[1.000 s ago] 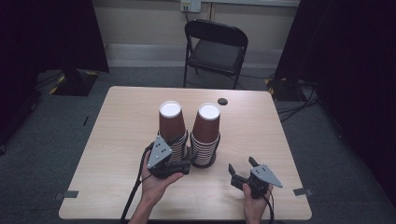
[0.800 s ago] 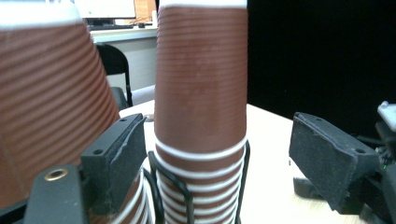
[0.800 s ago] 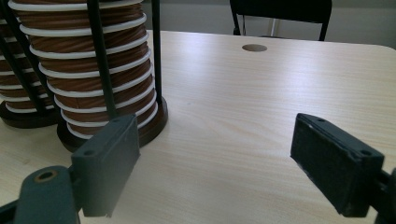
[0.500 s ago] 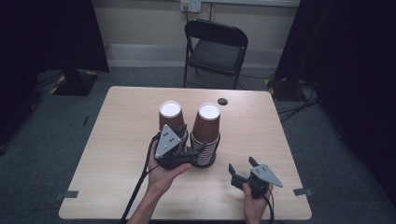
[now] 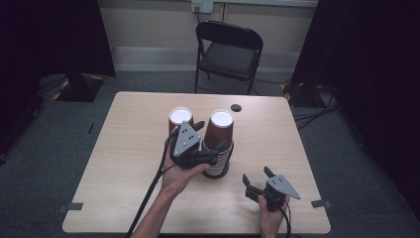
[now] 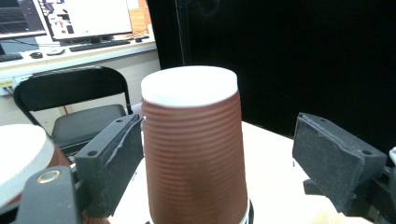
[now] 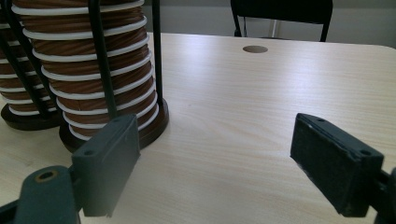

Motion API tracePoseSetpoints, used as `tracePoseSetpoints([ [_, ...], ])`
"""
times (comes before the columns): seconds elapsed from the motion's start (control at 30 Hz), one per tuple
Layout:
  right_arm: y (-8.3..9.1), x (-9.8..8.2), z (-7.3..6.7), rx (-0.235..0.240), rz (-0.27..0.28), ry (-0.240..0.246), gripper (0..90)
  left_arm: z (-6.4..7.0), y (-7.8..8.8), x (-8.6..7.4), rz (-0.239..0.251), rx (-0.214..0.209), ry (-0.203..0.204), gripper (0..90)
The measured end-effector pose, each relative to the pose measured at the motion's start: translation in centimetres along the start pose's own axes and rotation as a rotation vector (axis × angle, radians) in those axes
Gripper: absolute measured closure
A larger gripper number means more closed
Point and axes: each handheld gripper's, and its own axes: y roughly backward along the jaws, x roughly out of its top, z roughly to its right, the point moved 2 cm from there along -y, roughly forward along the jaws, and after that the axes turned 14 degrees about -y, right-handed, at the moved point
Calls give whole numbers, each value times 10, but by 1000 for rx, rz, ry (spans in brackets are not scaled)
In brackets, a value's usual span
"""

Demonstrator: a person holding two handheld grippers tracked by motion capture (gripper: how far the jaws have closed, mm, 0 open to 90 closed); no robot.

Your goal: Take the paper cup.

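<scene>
High view: two stacks of upturned brown paper cups in wire holders stand side by side mid-table. The left gripper (image 5: pixel 212 140) is raised at the top cup (image 5: pixel 219 130) of the stack nearer the right edge; the right gripper (image 5: pixel 257 180) waits near the front edge, tongs spread, nothing between.

Left gripper view: the top cup (image 6: pixel 194 154) sits between the tongs, left pad touching or nearly so, the other well clear (they have just been opening). Not pinched, then.

Right gripper view: spread tongs face bare table (image 7: pixel 261 121) beside the stack base (image 7: pixel 154 128).

Judgement: no cup is off either stack yet; everything remains.
</scene>
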Motion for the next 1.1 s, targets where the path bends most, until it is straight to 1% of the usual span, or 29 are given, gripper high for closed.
tracePoseSetpoints([
  [0.03,0,0,0,-3,-1,0,151,-1,-1,1,-1,0,2,161],
  [0.17,0,0,0,0,0,0,152,-2,-6,6,-5,23,6,161],
  [0.3,0,0,0,-2,1,0,151,-5,-11,10,-10,25,16,163],
  [0.33,0,0,0,-2,1,-1,152,-6,-12,11,-15,28,6,163],
  [0.47,0,0,0,-1,3,-2,151,-6,-19,15,-18,33,4,162],
  [0.5,0,0,0,-1,4,-2,151,-6,-21,15,-33,45,-5,163],
  [0.57,1,0,0,0,8,0,151,-7,-26,15,-50,47,-7,164],
  [0.67,1,0,0,3,9,-2,151,-10,-33,13,-62,39,23,172],
  [0.7,1,0,0,4,9,-1,152,-10,-35,13,-69,35,25,172],
  [0.77,1,0,0,5,10,-2,151,-9,-38,13,-79,33,17,168],
  [0.9,1,0,0,3,11,-3,151,-8,-44,13,-101,53,7,165],
  [1.0,1,0,0,3,12,-1,152,-7,-48,14,-121,53,-4,160],
  [1.03,1,0,0,4,11,-1,152,-7,-49,14,-127,59,-12,157],
  [1.07,1,0,0,5,11,-1,152,-7,-50,14,-140,63,-14,164],
  [1.1,1,0,0,5,12,-1,152,-6,-50,14,-143,60,-8,165],
])
